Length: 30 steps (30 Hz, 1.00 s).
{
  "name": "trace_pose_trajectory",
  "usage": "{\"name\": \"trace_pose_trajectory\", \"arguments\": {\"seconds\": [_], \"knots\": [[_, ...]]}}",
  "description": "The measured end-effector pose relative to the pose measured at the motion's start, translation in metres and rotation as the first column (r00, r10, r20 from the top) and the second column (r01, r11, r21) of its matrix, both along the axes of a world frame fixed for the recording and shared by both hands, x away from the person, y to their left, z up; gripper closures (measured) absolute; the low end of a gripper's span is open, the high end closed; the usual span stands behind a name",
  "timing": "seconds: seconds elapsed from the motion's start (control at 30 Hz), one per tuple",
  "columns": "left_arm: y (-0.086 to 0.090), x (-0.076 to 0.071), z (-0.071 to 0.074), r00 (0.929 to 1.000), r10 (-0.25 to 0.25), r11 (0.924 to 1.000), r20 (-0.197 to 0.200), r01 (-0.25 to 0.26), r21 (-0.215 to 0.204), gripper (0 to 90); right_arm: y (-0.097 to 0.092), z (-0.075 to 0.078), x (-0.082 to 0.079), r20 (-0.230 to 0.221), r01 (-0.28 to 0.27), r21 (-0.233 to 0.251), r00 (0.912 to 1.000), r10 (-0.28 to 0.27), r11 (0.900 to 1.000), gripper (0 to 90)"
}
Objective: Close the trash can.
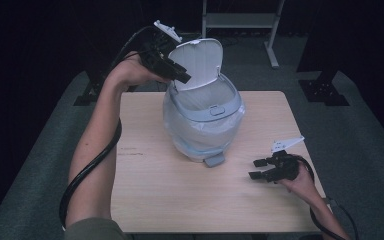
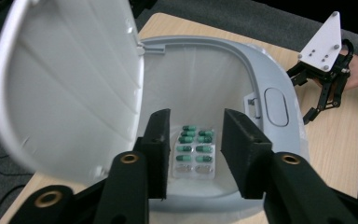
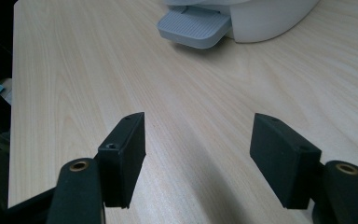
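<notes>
Scene: a person is sitting at a light wood table [image 1: 180, 200], w/ a two-jaw gripper in each hand.
Bin: a small grey-white pedal bin [image 1: 203, 112] is standing upright near the table's middle, toward the far edge; a clear liner bag is hanging over its rim.
Lid: the bin's lid [image 1: 198, 62] is standing open, tilted back and up.
Pedal: the grey foot pedal [image 3: 193, 28] is sticking out at the bin's base, on the side facing the person.
Pill pack: a blister pack of green capsules [image 2: 194, 153] is lying inside the bin, down in the liner; in the left gripper view it is showing between the jaws but well below them, not touched.
Left gripper: the left gripper [image 1: 177, 75] is hovering at the bin's rim beside the open lid, pointing down into the opening; jaws are standing part open, w/ nothing gripped.
Right gripper: the right gripper [image 1: 258, 169] is resting low over the table's right side, well apart from the bin; jaws are standing wide apart, holding nothing, w/ bare wood between them.
</notes>
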<state>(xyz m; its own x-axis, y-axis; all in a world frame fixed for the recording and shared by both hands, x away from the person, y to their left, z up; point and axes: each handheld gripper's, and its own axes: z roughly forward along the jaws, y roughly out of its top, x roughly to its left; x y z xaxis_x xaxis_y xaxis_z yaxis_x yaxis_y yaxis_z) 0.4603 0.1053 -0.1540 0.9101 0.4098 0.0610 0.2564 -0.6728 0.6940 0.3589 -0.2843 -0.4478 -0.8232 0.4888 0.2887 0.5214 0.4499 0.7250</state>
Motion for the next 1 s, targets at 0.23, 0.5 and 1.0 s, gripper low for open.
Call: {"name": "trace_pose_trajectory", "arguments": {"seconds": [0.23,0.5,1.0], "knots": [[0.02,0.001,-0.001,0.9993,0.031,0.9991,-0.021,-0.031,-0.027,74.2,0.002,-0.001,0.001,-0.001,-0.003,-0.004,1.0,0.003,1.0,34.5],[0.038,0.005,-0.004,0.9981,0.061,0.9977,-0.012,-0.061,-0.028,80.7,0.002,0.0,0.001,-0.001,-0.001,-0.003,1.0,0.001,1.0,34.6],[0.06,0.024,-0.006,0.9966,0.081,0.9961,-0.017,-0.081,-0.035,85.0,0.002,0.0,0.002,-0.001,0.003,-0.002,1.0,-0.003,1.0,34.6]]}}
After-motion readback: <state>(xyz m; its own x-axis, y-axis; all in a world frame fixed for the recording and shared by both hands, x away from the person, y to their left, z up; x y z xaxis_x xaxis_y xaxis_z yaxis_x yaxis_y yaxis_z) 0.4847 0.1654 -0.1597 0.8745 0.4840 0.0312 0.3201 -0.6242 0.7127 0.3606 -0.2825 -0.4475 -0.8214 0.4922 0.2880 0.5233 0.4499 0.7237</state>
